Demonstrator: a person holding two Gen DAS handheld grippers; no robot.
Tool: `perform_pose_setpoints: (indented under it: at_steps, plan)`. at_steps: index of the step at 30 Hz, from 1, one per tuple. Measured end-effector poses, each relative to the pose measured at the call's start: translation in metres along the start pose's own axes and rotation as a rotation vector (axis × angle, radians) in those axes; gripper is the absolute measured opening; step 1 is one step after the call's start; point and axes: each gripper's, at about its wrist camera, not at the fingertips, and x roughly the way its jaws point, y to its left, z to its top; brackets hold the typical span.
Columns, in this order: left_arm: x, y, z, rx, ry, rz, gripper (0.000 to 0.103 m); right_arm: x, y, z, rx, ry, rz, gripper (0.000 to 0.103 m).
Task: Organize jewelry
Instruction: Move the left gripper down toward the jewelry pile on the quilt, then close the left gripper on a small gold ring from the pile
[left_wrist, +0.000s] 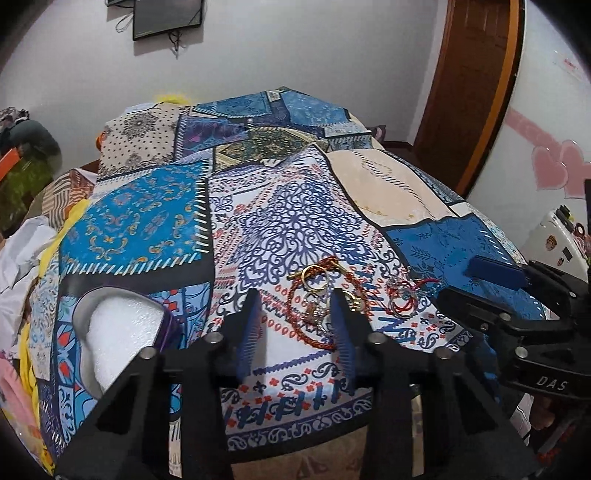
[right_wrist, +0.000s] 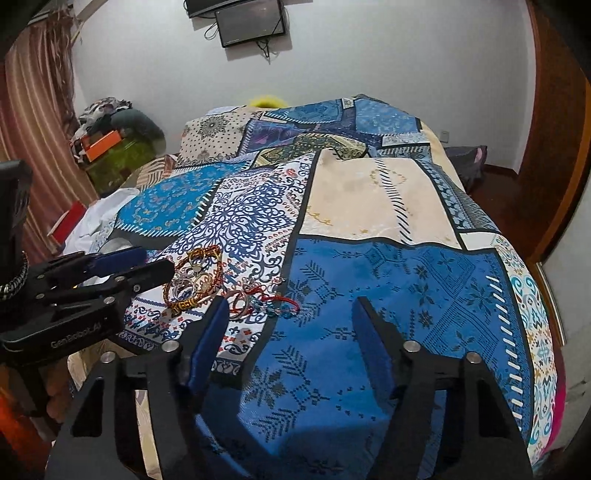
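Left gripper open, poised near red bracelet and gold rings on patchwork bedspread. Right gripper open, empty, right of jewelry.

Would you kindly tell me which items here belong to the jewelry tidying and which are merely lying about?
Belongs to the job:
- red braided cord bracelet
- gold metal rings
- thin red string bracelets
- white foam-lined jewelry box

Just lying about:
- patchwork blue bedspread
- wall-mounted black screen
- orange box
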Motion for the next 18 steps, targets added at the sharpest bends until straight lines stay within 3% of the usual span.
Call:
perform_pose_setpoints:
  at_steps: [5,18]
  plan:
    - [0.007,0.000,0.000,0.004,0.016,-0.049,0.024,0.006,0.004,0.004,-0.008,0.013,0.018,0.050]
    - [0.022,0.004,-0.002,-0.035,0.051,-0.112,0.024,0.015,-0.007,0.000,-0.008,0.066,0.001,0.031]
